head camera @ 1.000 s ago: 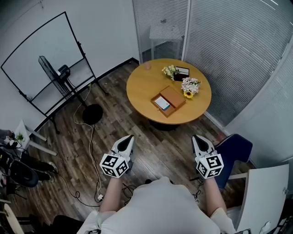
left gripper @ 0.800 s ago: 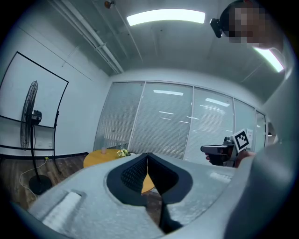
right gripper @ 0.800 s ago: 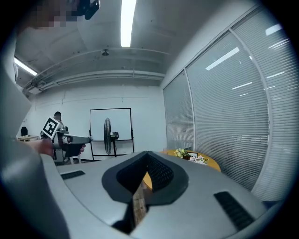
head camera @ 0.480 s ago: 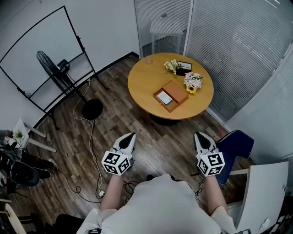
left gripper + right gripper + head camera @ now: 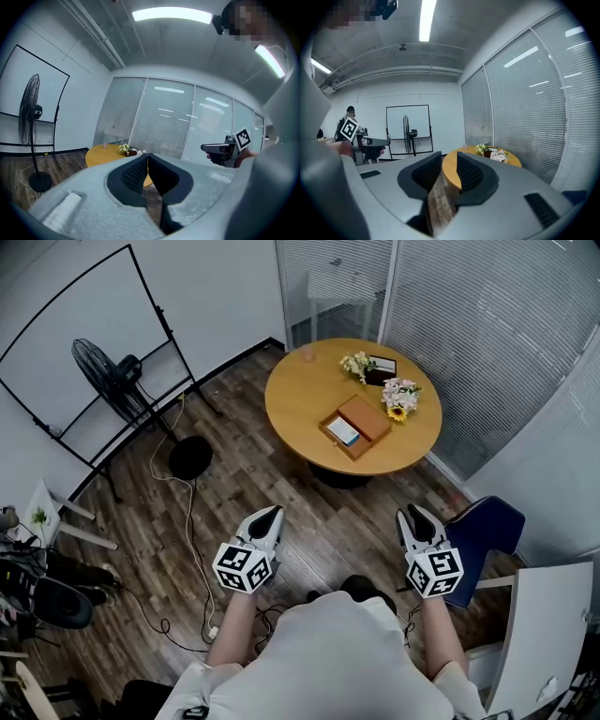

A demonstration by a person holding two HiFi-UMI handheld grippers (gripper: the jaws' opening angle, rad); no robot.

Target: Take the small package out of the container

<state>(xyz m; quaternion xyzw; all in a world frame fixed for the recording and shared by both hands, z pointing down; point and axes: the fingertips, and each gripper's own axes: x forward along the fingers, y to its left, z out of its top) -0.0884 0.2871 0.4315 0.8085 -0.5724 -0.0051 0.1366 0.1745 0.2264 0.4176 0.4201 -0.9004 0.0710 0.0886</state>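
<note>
A round wooden table [image 5: 309,395] stands across the room. On it lies an open wooden container [image 5: 361,418] with a small white and blue package [image 5: 343,431] in its left half. Both grippers hover over the floor, well short of the table. My left gripper [image 5: 269,514] [image 5: 147,154] is shut, its pads meeting at the tip with nothing between them. My right gripper [image 5: 413,514] [image 5: 449,158] has its jaws opening, with a clear gap and only floor and table seen through it.
Flowers [image 5: 397,397], a smaller bunch [image 5: 354,363] and a cup [image 5: 307,353] share the table. A standing fan [image 5: 105,368] and a whiteboard [image 5: 75,329] are at the left, and cables [image 5: 192,540] run over the floor. A blue chair [image 5: 486,532] and a white chair [image 5: 548,624] stand at the right.
The table and container have shifted up and slightly right in the head view. Both grippers sit a little lower in the picture.
</note>
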